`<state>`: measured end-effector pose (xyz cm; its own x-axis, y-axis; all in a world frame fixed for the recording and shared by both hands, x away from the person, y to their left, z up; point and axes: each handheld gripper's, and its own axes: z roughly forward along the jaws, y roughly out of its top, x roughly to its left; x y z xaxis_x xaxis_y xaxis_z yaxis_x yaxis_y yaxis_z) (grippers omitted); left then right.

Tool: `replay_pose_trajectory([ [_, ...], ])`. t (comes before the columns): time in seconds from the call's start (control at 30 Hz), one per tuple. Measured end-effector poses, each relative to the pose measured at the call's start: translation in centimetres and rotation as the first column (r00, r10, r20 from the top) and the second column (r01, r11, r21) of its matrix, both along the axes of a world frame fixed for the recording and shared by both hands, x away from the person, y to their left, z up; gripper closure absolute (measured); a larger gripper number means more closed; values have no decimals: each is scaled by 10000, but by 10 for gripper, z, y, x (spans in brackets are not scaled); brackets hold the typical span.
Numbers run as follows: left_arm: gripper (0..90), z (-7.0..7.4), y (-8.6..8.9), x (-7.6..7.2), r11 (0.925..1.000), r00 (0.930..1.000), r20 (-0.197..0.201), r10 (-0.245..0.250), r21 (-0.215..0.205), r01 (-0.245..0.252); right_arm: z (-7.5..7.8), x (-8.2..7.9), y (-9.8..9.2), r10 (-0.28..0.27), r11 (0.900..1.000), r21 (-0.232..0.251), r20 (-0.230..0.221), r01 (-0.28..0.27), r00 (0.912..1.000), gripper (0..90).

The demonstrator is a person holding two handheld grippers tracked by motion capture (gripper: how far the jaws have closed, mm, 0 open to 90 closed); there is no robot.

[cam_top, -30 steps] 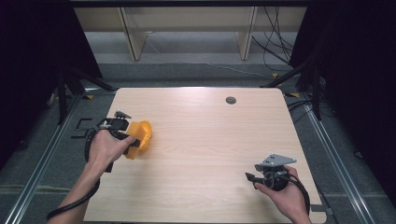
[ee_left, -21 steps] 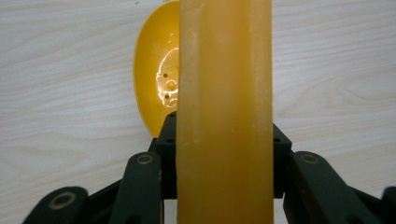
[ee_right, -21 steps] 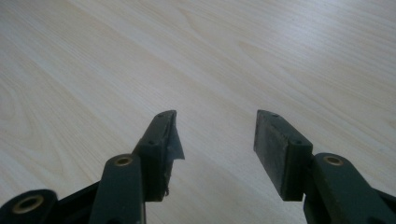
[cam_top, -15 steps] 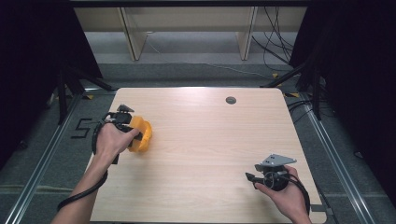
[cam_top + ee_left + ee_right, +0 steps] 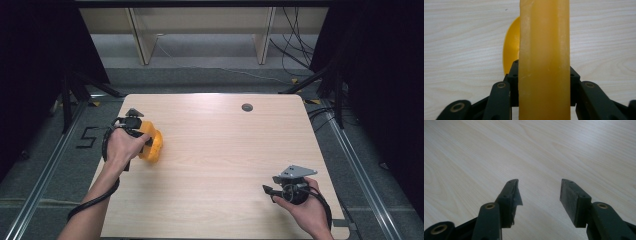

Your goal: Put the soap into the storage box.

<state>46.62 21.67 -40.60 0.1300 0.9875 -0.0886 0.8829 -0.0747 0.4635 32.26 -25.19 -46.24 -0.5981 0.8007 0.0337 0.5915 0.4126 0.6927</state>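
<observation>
**Left jaws clamped on the orange piece**

High view: left gripper (image 5: 142, 137) grips an orange object (image 5: 152, 145) at the bench's (image 5: 225, 150) left edge; right gripper (image 5: 267, 191) sits lower right.

Left gripper view: jaws pinch the orange bar mid-frame.

Right gripper view: jaws wide apart, empty.

Gripper (image 5: 544, 82) clamps yellow block (image 5: 544, 50) above wooden table (image 5: 461, 37).

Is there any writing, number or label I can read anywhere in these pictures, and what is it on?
"5": a dark figure marked on the grey floor left of the table, seen in the high view.
The yellow object held in the left gripper carries no readable text, and neither does the table or the right gripper.
</observation>
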Motion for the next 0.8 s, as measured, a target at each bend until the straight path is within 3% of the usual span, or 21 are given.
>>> replay_pose_trajectory([
  [0.13,605,-1,-2,5,9999,9999,-22,144,-4,-144,0,0,0,0,10000,-3,-18,0,10000,495],
  [0.17,605,-1,-3,5,9999,9999,-33,163,11,-163,0,-2,1,-133,9999,97,-214,135,9997,495],
  [0.23,605,-2,-3,6,9999,9998,-65,166,-8,-166,0,-2,1,-116,9999,126,-190,118,9998,495],
  [0.3,605,-4,-4,8,9999,9999,-1,164,28,-164,-1,1,-1,134,9999,-101,143,-132,9998,495],
  [0.47,605,-8,-6,12,9998,9998,-68,164,92,-163,0,-1,0,-37,10000,28,-168,38,9999,495],
  [0.57,605,-11,-6,13,9999,9999,-9,122,121,-122,0,0,-1,132,9999,-66,78,-131,9999,495],
  [0.63,605,-12,-7,13,9998,9999,-30,119,137,-119,0,0,-1,126,9999,-44,82,-126,9999,495],
  [0.67,605,-13,-7,14,9998,9998,-104,156,136,-155,0,-2,1,-50,10000,65,-176,51,9998,495],
  [0.8,604,-17,-7,16,9998,9997,-128,186,124,-185,0,-1,0,76,10000,-57,-61,-76,10000,494],
])
